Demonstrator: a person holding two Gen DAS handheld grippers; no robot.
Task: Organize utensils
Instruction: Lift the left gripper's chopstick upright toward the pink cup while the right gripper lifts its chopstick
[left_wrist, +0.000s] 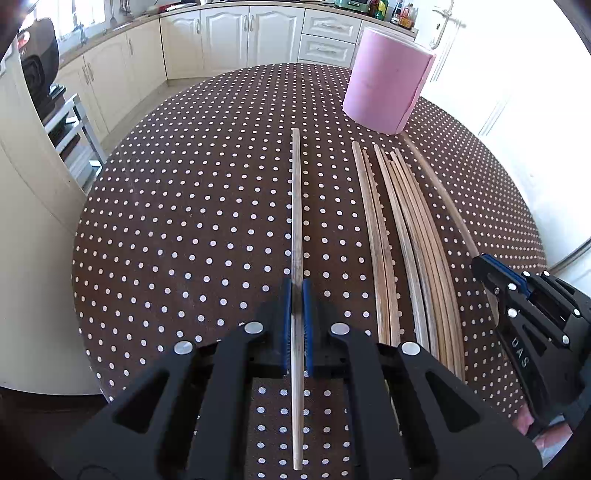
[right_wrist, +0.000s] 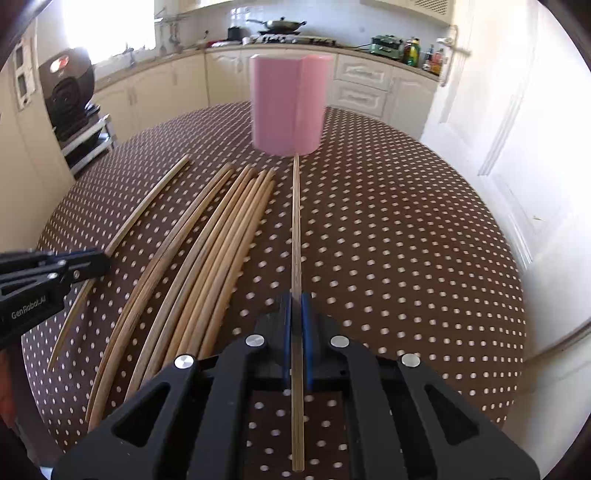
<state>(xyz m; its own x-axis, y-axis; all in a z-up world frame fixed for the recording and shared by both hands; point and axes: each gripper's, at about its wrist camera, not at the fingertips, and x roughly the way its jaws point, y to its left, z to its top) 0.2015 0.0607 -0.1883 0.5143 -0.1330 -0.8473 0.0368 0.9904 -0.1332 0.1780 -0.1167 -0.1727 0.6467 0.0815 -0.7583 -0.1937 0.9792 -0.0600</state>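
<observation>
In the left wrist view my left gripper (left_wrist: 296, 286) is shut on a single pale wooden chopstick (left_wrist: 296, 206), which points away across the dotted table. Several more chopsticks (left_wrist: 406, 240) lie side by side to its right. Beyond them a pink cylindrical holder (left_wrist: 388, 81) stands upright. My right gripper (left_wrist: 480, 264) shows at the right edge, on the outermost chopstick (left_wrist: 439, 192). In the right wrist view my right gripper (right_wrist: 296, 299) is shut on that chopstick (right_wrist: 296, 221), whose tip reaches the base of the holder (right_wrist: 286, 103). The left gripper (right_wrist: 99, 262) is at the far left, past the pile (right_wrist: 207, 251).
The round table (left_wrist: 184, 221) has a brown cloth with white dots. Cream kitchen cabinets (left_wrist: 229, 37) run along the back, a white door (right_wrist: 498, 147) stands at the right, and a black appliance (right_wrist: 68, 85) sits on a low shelf at the left.
</observation>
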